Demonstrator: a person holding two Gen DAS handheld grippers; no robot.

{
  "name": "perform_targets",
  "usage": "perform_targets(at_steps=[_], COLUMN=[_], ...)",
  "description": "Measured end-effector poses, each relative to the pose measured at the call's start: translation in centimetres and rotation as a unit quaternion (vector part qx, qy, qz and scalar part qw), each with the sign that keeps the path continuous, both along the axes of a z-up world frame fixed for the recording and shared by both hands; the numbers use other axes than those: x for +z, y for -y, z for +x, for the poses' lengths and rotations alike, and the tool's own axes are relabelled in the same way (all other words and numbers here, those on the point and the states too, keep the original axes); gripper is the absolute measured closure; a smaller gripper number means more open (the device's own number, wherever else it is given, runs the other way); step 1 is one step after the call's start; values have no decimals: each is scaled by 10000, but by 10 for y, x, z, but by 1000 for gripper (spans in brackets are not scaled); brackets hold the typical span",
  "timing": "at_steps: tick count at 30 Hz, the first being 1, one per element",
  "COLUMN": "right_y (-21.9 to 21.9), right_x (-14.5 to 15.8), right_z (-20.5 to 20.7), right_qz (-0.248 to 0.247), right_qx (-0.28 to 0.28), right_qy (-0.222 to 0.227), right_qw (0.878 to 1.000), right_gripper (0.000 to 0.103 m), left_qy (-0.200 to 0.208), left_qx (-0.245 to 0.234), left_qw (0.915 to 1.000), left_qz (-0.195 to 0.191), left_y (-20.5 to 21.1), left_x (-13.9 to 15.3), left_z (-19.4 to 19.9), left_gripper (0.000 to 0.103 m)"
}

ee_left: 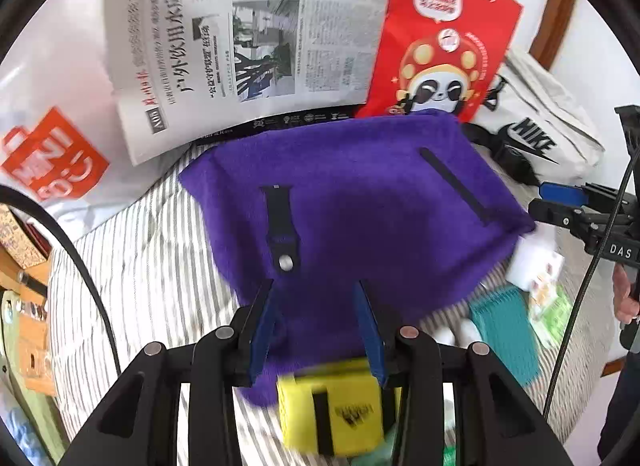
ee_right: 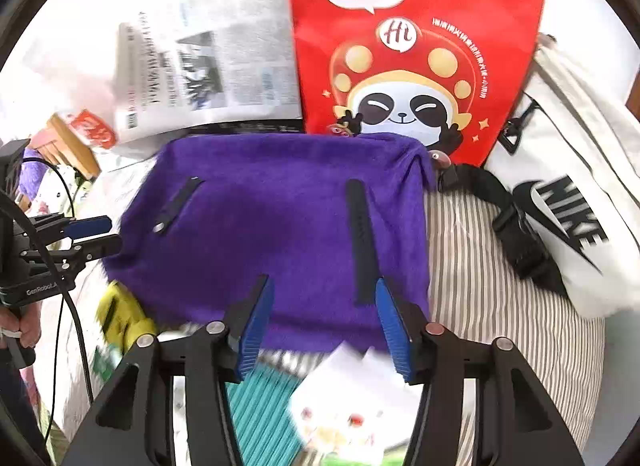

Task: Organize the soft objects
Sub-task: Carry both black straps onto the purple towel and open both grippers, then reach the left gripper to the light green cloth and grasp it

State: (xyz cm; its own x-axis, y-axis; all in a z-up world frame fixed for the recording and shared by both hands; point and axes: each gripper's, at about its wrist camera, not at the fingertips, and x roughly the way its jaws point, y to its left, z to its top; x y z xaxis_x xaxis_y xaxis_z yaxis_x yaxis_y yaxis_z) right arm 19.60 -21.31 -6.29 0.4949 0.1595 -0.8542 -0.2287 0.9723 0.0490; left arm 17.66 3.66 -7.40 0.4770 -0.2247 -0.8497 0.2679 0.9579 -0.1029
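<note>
Purple towel lies flat just beyond both grippers' jaws, which stand open and hold nothing

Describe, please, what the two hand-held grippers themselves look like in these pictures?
Both are black linkage frames with silver round pivot pins and flat fingers faced with ribbed blue pads. The left hand-held gripper has a black cable curving beside it. The right hand-held gripper, seen from the left wrist view, carries white "DAS" lettering and its own black cable. The left one's body shows white "GenRobo" lettering in the right wrist view.
</note>
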Motion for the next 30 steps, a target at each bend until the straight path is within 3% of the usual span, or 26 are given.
perform_targets(at_steps=[5,12,15,27,30], right_y=[1,2,-1,-2,-1], right_x=[13,3,-5,-20,-24], right_z=[-46,-98,-115,-159,-160], right_qz=[49,358,488,479,480], right_qx=[-37,-86,-40,-7,-37], right_qy=[198,154,77,-62,-150], right_qw=[9998,9992,9988,9988,9987], right_gripper=[42,41,41,41,41], left_qy=[120,-161,-291,-487,-572], left_qx=[-77,-183,-200,-393,-488], left_qw=[9998,9996,9988,9970,9943], left_qz=[-104,-122,-325,-456,-757], left_y=[-7,-4,-14,-18,-19], left_x=[8,-26,-37,-62,-66], left_z=[-47,-98,-114,-117,-114], left_gripper=[59,59,56,55,66])
